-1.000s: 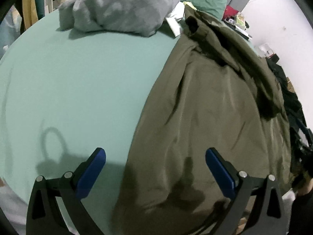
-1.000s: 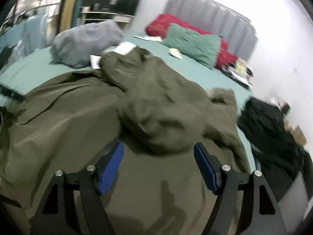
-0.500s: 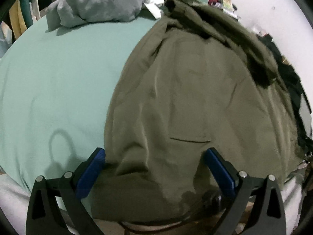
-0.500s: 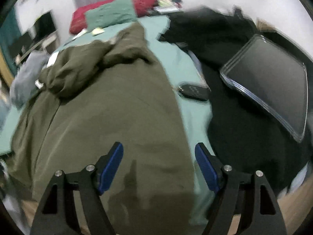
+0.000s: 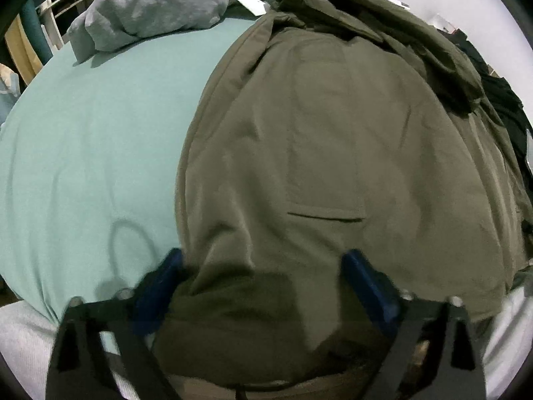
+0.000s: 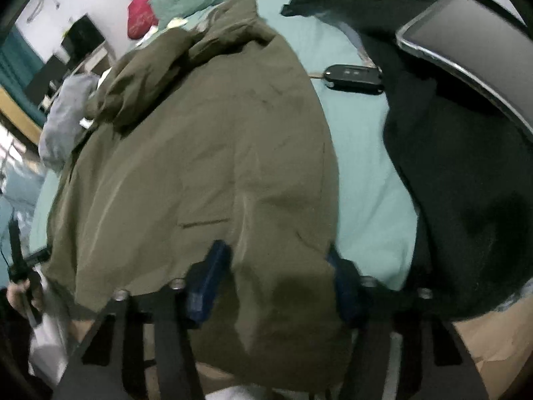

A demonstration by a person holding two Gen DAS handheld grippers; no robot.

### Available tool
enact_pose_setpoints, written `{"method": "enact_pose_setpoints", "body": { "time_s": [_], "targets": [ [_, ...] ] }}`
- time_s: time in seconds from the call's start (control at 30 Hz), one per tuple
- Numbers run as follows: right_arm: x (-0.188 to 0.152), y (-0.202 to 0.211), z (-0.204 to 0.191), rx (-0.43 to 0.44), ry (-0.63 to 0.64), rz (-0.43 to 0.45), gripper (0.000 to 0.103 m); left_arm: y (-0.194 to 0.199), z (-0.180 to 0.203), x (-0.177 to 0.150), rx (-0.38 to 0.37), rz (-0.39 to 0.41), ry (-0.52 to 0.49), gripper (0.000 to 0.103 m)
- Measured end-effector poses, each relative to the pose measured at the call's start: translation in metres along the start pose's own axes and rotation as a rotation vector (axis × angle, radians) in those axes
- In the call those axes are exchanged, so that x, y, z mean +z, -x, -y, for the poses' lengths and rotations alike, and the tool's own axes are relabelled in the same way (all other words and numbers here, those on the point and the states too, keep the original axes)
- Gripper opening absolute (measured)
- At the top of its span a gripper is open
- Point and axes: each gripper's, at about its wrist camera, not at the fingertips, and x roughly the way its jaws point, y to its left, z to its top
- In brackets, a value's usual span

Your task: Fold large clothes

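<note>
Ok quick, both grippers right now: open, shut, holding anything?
Left gripper: open, fingers straddling the near hem of the olive jacket, not clamped.
Right gripper: open, jacket hem between its fingers, not pinched.

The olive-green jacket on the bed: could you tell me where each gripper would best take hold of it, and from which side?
Probably the near hem of the olive-green jacket, approached from the foot of the bed. That edge hangs over the mattress, so fingers can slip around it. The left gripper suits the left corner, the right gripper the right corner; both sit open there.
</note>
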Motion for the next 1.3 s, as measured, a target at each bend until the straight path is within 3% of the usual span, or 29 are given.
{"method": "enact_pose_setpoints", "body": {
  "time_s": [0.03, 0.07, 0.1, 0.13, 0.23, 0.43, 0.87, 1.1, 1.3],
  "targets": [
    [-0.003, 0.001, -0.005, -0.005, 0.015, 0.003, 0.019, 0.003, 0.0, -0.002, -0.006, 0.008, -0.005, 0.073],
    [-0.005, 0.001, -0.01, 0.016, 0.031, -0.004, 0.01, 0.007, 0.001, -0.004, -0.014, 0.021, -0.016, 0.052],
    [-0.007, 0.001, -0.017, 0.031, 0.053, -0.006, 0.008, 0.011, 0.001, -0.007, -0.02, 0.029, -0.022, 0.039],
    [-0.009, 0.004, -0.023, 0.02, 0.067, 0.006, 0.006, 0.015, 0.0, -0.008, -0.022, 0.034, -0.022, 0.018],
    [-0.01, 0.021, -0.026, 0.052, 0.042, 0.073, 0.004, 0.031, -0.012, -0.012, -0.047, 0.066, 0.033, 0.009],
    [-0.012, 0.071, -0.026, 0.16, -0.023, 0.217, 0.003, 0.084, -0.021, -0.024, -0.07, 0.205, 0.05, 0.008],
    [-0.027, 0.194, -0.023, 0.33, -0.076, 0.431, 0.003, 0.207, -0.013, -0.041, -0.22, 0.374, 0.086, 0.008],
    [-0.057, 0.253, -0.018, 0.338, -0.103, 0.502, 0.003, 0.268, -0.023, -0.06, -0.26, 0.437, 0.096, 0.008],
    [-0.074, 0.276, -0.01, 0.34, -0.146, 0.521, 0.003, 0.288, -0.032, -0.062, -0.289, 0.447, 0.128, 0.008]
  ]
}}
